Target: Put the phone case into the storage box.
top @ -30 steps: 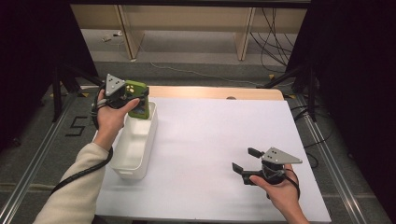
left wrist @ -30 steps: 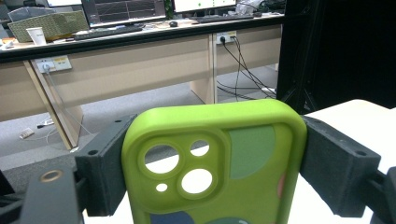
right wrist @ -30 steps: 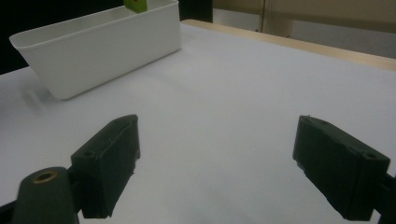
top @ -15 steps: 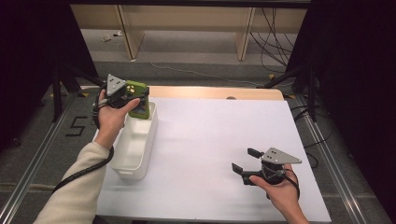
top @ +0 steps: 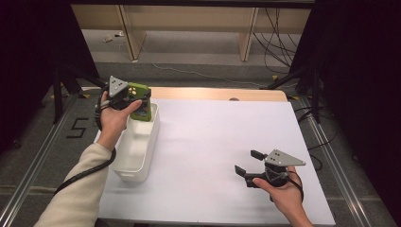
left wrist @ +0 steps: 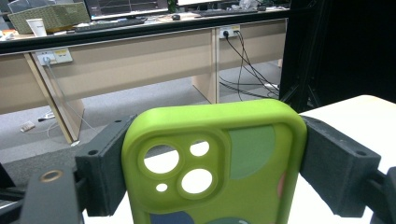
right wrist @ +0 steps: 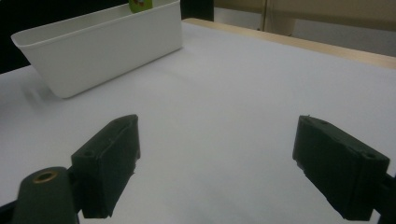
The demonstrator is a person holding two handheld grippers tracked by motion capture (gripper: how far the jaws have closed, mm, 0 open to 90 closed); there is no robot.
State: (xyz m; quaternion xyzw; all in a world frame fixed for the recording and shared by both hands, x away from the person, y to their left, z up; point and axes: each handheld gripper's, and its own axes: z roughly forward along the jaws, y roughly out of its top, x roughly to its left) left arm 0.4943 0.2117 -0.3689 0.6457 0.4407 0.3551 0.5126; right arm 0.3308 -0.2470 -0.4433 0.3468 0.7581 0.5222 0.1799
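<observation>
Here, a green phone case (left wrist: pixel 212 168) sits clamped between the left gripper (top: pixel 135 100) fingers, above the white bin's (top: pixel 142 153) far end.
Light, rubbery and flexible, it is best pinched across its side edges; right gripper (top: pixel 249 161) fingers spread, empty.

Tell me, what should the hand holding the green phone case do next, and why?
Probably lower it a little into the white bin. The left gripper is shut on the green phone case, pads pressing both its sides, and it hangs over the bin's far end. The right gripper rests open on the white table, so nothing seems to be in the way.
</observation>
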